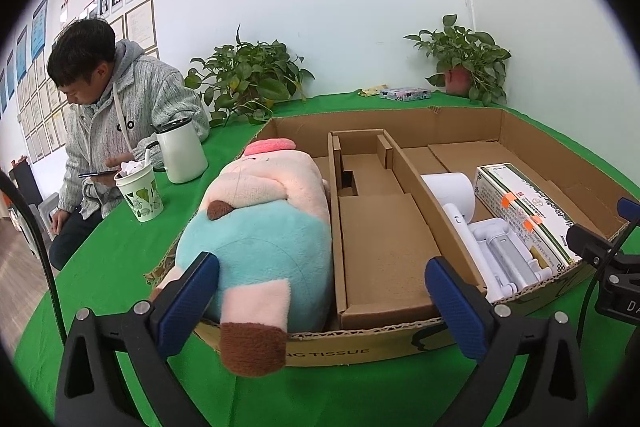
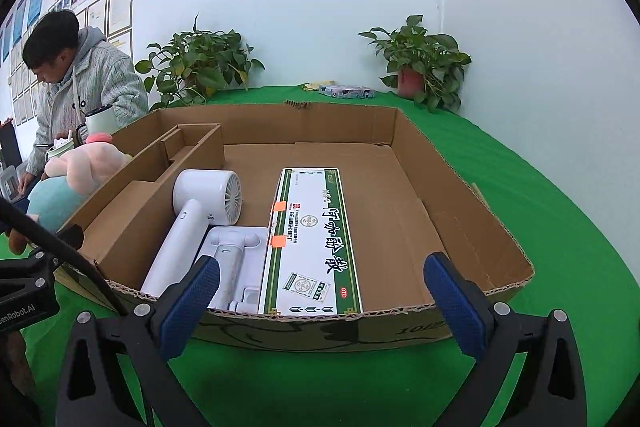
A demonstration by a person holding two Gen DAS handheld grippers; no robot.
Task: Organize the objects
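Note:
A pink and teal plush toy [image 1: 260, 227] lies in the left compartment of the cardboard tray [image 1: 360, 331], one brown-tipped leg hanging over the front rim. My left gripper [image 1: 320, 265] is open wide just in front of that rim; its pads press on nothing. The middle compartment holds nothing. The right compartment holds a white handheld fan [image 2: 200, 203], a white stand [image 2: 236, 255] and a long green-and-white medicine box [image 2: 312, 239]. My right gripper [image 2: 322, 261] stands open before the tray's front wall [image 2: 320, 323], holding nothing.
A person in a grey hoodie [image 1: 112, 99] sits at the table's left with a phone. A white mug [image 1: 180, 155] and a paper cup [image 1: 140, 195] stand near them. Two potted plants [image 1: 248, 79] [image 1: 468, 63] and a small packet [image 1: 404, 93] line the back. Green cloth covers the table.

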